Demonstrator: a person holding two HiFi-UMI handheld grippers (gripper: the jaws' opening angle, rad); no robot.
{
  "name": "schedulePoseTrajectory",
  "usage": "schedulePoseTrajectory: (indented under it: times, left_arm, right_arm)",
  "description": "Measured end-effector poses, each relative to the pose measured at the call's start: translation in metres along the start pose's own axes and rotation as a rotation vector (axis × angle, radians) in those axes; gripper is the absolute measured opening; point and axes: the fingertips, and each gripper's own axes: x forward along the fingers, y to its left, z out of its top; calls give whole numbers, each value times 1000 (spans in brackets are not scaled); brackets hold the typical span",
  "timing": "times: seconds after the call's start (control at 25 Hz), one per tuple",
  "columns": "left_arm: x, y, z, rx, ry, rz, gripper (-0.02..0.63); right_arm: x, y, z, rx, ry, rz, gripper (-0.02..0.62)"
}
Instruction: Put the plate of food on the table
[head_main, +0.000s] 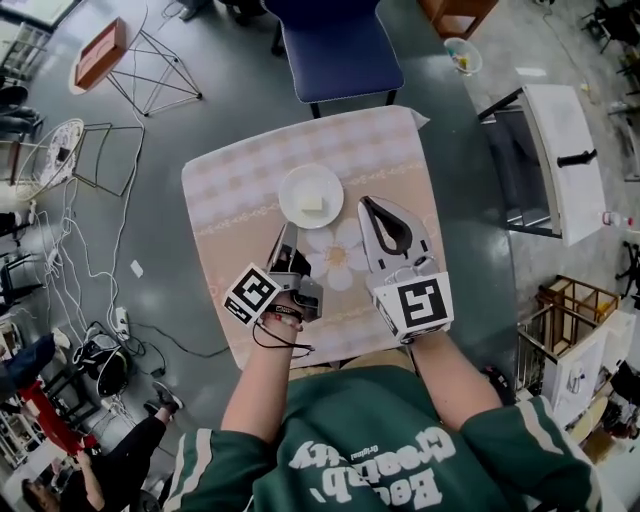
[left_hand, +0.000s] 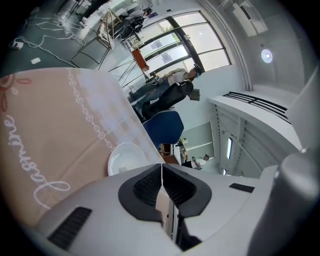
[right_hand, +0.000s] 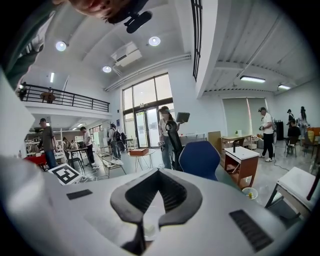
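Note:
A white plate (head_main: 311, 197) with a small pale piece of food on it stands on the table (head_main: 240, 190), on a beige flowered cloth, toward the far side. My left gripper (head_main: 287, 233) hovers just near and left of the plate, jaws shut with nothing between them. In the left gripper view the plate (left_hand: 125, 156) lies just beyond the closed left gripper (left_hand: 162, 167). My right gripper (head_main: 367, 204) is to the right of the plate, apart from it. Its tips meet and it holds nothing; the right gripper view shows the right gripper (right_hand: 160, 173) pointing out over the room.
A blue chair (head_main: 335, 45) stands at the table's far edge. A white side table (head_main: 560, 150) is to the right, wire stools (head_main: 150, 70) and floor cables (head_main: 80, 260) to the left. Several people stand in the room beyond.

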Motion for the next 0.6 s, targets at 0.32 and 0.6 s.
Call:
schedulePoseTrajectory:
  times: [0.32,0.6]
  left_arm:
    - [-26,-33,5,27,-12,-120,9]
    - [-54,-74,17,61,-10,-253,9]
  right_arm:
    - [-15,9,7,-6,5,-15,14]
    - [-33,33,21,-23,-18,-11,14]
